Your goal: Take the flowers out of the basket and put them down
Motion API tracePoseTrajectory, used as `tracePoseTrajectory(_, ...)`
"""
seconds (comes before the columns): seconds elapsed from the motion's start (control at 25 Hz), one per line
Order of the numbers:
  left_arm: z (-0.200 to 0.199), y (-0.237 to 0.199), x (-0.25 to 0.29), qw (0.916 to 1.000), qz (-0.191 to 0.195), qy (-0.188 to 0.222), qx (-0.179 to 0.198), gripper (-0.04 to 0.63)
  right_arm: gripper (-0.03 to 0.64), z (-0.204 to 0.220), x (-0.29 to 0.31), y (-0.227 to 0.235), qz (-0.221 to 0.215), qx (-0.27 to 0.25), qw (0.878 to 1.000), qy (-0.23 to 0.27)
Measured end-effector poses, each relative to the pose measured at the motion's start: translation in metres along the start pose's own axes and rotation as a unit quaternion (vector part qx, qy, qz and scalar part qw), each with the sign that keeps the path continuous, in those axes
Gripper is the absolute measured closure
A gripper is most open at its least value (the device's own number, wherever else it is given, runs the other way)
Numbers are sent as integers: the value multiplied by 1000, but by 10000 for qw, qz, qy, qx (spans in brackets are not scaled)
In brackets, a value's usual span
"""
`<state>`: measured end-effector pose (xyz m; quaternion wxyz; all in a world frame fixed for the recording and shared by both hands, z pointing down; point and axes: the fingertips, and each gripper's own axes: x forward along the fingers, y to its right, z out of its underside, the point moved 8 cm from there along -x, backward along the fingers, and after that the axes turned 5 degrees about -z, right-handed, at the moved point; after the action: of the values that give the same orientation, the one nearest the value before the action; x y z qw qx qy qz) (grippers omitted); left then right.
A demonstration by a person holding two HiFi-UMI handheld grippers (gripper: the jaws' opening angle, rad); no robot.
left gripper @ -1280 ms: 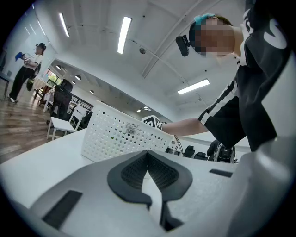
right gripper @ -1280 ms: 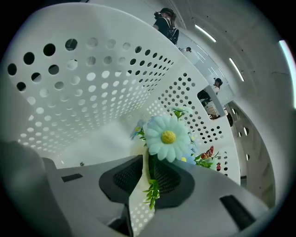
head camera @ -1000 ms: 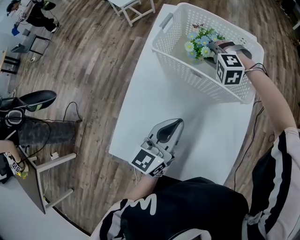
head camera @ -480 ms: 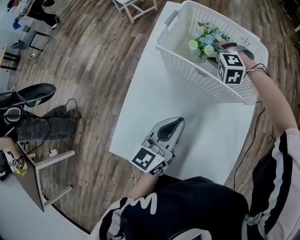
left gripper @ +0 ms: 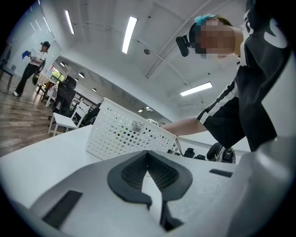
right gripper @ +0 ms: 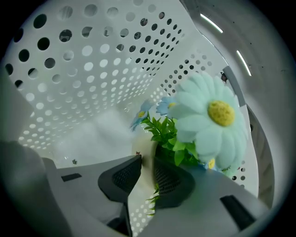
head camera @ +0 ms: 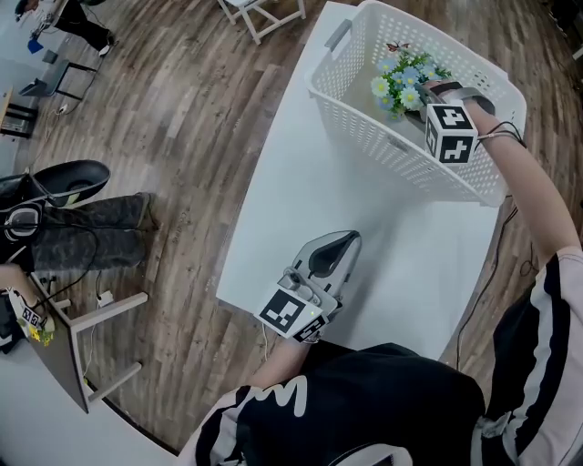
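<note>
A bunch of artificial flowers [head camera: 404, 80], pale blue and white daisies with green leaves, sits inside the white perforated basket [head camera: 392, 150] at the table's far end. My right gripper [head camera: 424, 93] reaches into the basket beside them. In the right gripper view its jaws [right gripper: 147, 159] stand nearly together with green leaves in the narrow gap, and a big daisy [right gripper: 213, 118] is just right of them. My left gripper [head camera: 339, 244] rests low over the white table [head camera: 301, 182] near its front edge, shut on nothing [left gripper: 148, 155], and looks toward the basket [left gripper: 125, 134].
The basket's holed walls [right gripper: 92, 69] close in around the right gripper. A grey handle [head camera: 337, 36] is on the basket's far left end. Wooden floor, a white chair [head camera: 260, 14] and a stool with cables [head camera: 91, 319] lie left of the table.
The head view drifted slightly, so basket and table sit a little further right in the frame. Neither gripper has visibly moved relative to the table or the flowers.
</note>
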<state>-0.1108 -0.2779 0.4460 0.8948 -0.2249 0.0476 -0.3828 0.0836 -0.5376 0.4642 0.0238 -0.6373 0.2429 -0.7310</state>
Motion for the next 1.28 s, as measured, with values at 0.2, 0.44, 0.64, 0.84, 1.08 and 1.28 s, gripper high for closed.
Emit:
tracePoseTrajectory(0.2,1,0,1,10000,36,-16,-33,592,525,-1,0,1,-129,-47,9999,-52)
tracePoseTrajectory(0.44,5,-1,2,9999,59,-59,-95,592,525,-6,4,6,-311,-64,9994,-167)
tracePoseTrajectory(0.64,6,-2,2,9999,81,-62,-76,592,526,-6,5,8,-332,111,9993,-117)
tracePoseTrajectory(0.84,6,-1,0,9999,86,-51,-70,592,532,-6,5,7,-293,38,9994,-184)
tracePoseTrajectory(1.08,5,-5,-6,10000,-4,-34,-64,592,537,-5,6,6,-265,-53,9993,-255)
tracePoseTrajectory(1.28,3,-2,-5,10000,14,-11,-36,592,540,-6,5,6,-266,-80,9991,-307)
